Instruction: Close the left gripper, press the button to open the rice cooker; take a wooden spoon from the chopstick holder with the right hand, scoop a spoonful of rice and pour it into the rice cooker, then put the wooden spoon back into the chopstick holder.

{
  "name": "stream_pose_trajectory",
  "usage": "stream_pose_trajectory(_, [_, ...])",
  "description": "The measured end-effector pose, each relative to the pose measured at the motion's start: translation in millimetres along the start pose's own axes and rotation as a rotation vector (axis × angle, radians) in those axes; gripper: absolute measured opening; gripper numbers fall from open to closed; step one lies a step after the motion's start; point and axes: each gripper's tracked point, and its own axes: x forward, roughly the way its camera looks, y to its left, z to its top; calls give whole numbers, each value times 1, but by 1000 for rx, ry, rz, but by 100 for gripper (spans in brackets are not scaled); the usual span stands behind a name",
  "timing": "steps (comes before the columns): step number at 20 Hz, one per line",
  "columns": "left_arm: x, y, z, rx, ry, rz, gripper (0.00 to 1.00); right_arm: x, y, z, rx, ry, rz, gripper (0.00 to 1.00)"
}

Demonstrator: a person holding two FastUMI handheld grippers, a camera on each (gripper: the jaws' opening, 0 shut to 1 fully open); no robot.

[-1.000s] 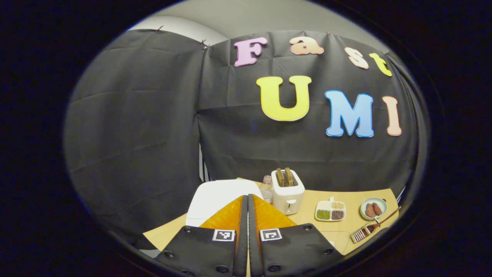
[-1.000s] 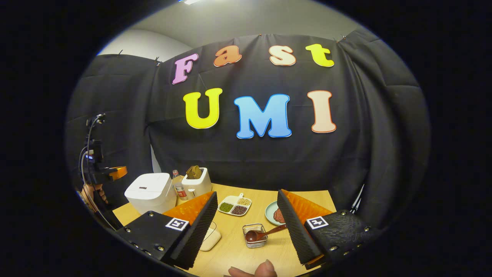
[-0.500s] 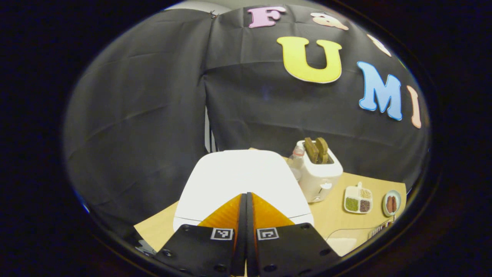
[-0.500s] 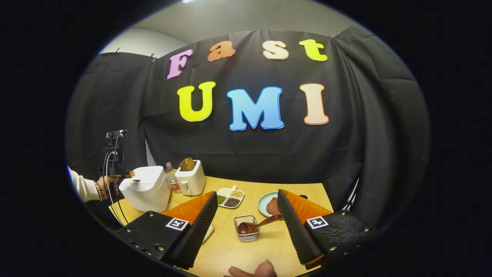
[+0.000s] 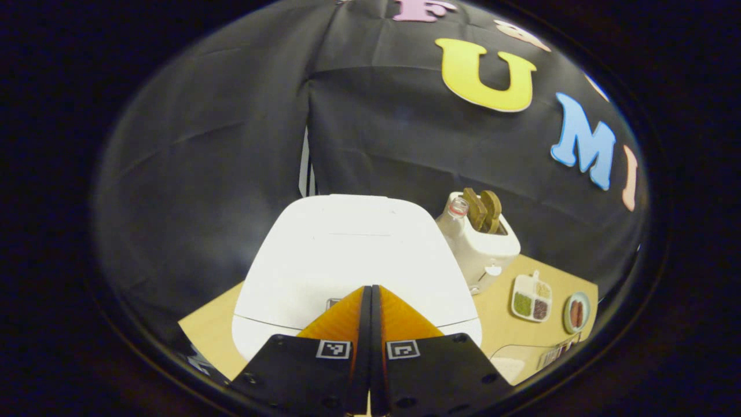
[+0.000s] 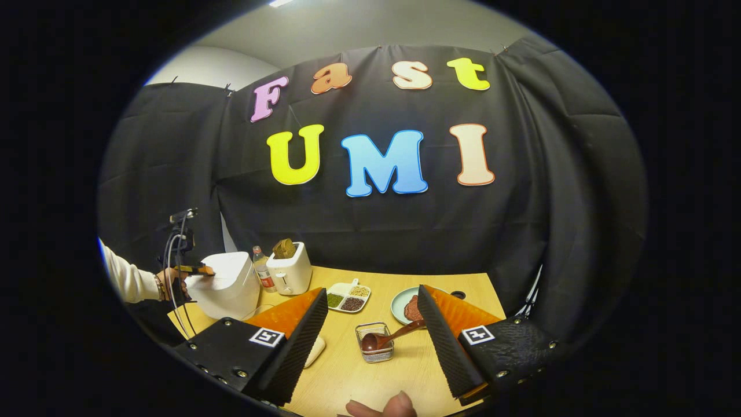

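The rice cooker (image 5: 353, 255) is a white, rounded box with its lid down, standing at the left end of the wooden table (image 6: 370, 370); a thin seam line crosses the lid top and a small grey button patch shows at its front edge. No brand or writing on it can be read. The left gripper (image 5: 370, 289) hovers right over that front edge with its jaws pressed together, the tips at or just above the button patch; contact cannot be judged. In the right gripper view the same left gripper (image 6: 200, 270) reaches the cooker's top, held by a hand (image 6: 168, 281) in a white sleeve. Just right of the cooker stand a bottle (image 6: 263, 271) with a red label, too small to read, and a white toaster (image 6: 290, 272) with bread in it. Nearer the middle lie a divided dish of grains (image 6: 346, 296) and a plate (image 6: 405, 307). The wire chopstick holder (image 6: 375, 343) holds the wooden spoon (image 6: 386, 339), tilted, handle to the right. The right gripper (image 6: 373, 304) hangs above it, jaws spread wide, empty.
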Motion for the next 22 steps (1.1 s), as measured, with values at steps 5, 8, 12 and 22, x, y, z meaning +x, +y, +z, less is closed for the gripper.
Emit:
stream_pose_trajectory(5, [-25,-1,64,-129,-173,-33,9,-8,-4,4,-1,-17,-6,95])
stream_pose_trajectory(8, [-38,11,97,-131,-219,-21,9,-11,-5,0,4,-6,-2,95])
stream_pose_trajectory(12, [-51,24,136,-118,-264,-15,9,-12,-3,2,-2,-16,0,95])
stream_pose_trajectory(22, [-102,13,101,-119,-229,-39,9,23,-25,-12,-60,-23,-33,95])
